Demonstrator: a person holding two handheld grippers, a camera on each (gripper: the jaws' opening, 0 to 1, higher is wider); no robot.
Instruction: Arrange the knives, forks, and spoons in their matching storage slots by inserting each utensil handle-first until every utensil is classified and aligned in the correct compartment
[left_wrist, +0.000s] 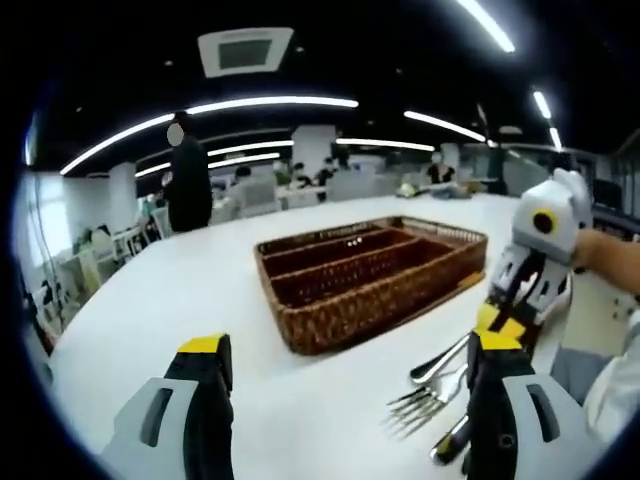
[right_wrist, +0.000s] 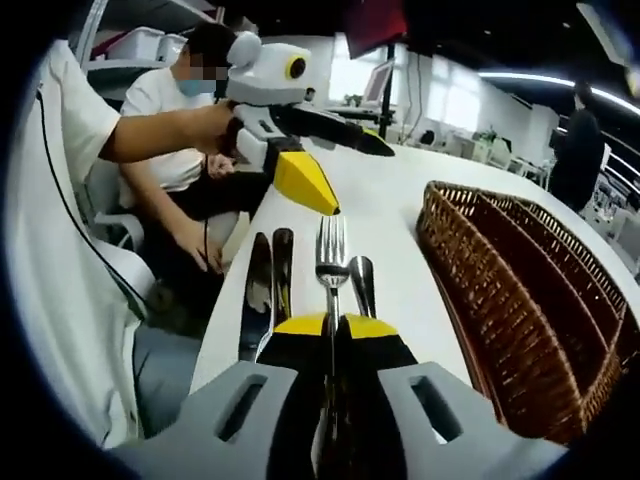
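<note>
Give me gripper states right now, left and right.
Left gripper: open, holding nothing, above the white table.
Right gripper: shut on the silver metal fork, tines pointing away.

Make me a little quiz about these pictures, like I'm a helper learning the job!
1. True or false: the right gripper has its jaws shut on the fork.
2. Pick one. The tray on the table is made of: A) woven wicker, B) shiny metal, C) clear glass.
3. Fill the gap: the jaws of the left gripper stand wide ____, with nothing between them.

Key: 1 true; 2 A; 3 open.
</note>
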